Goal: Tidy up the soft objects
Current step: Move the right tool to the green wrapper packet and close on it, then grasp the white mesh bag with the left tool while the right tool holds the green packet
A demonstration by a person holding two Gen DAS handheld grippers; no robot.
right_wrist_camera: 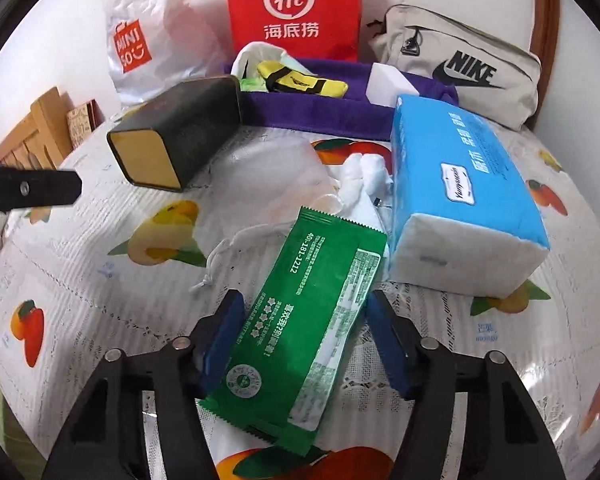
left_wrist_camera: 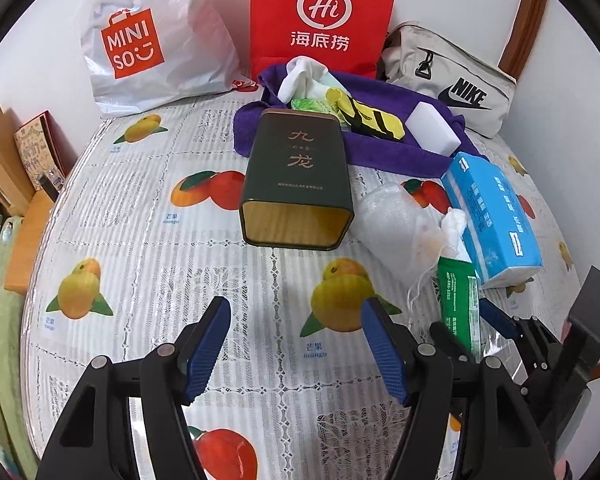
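A dark green tin (left_wrist_camera: 296, 184) lies on its side, open mouth toward me; it also shows in the right wrist view (right_wrist_camera: 176, 132). My left gripper (left_wrist_camera: 296, 346) is open and empty above the tablecloth in front of it. My right gripper (right_wrist_camera: 304, 344) is open, its blue pads on either side of a green wet-wipe packet (right_wrist_camera: 304, 328), which lies flat on the table. The packet (left_wrist_camera: 458, 304) also shows in the left view. Near it lie a blue tissue pack (right_wrist_camera: 460, 188), a white drawstring pouch (right_wrist_camera: 272, 184) and crumpled white tissue (right_wrist_camera: 364, 180). A purple towel (left_wrist_camera: 380, 148) holds a yellow-black item (left_wrist_camera: 374, 118), a white sponge (left_wrist_camera: 434, 128) and white cloth (left_wrist_camera: 300, 76).
A Miniso bag (left_wrist_camera: 140, 48), a red paper bag (left_wrist_camera: 320, 16) and a beige Nike pouch (left_wrist_camera: 452, 84) stand along the back wall. Wooden boxes and a book (left_wrist_camera: 32, 148) stand at the left edge. The fruit-print tablecloth (left_wrist_camera: 140, 248) covers the table.
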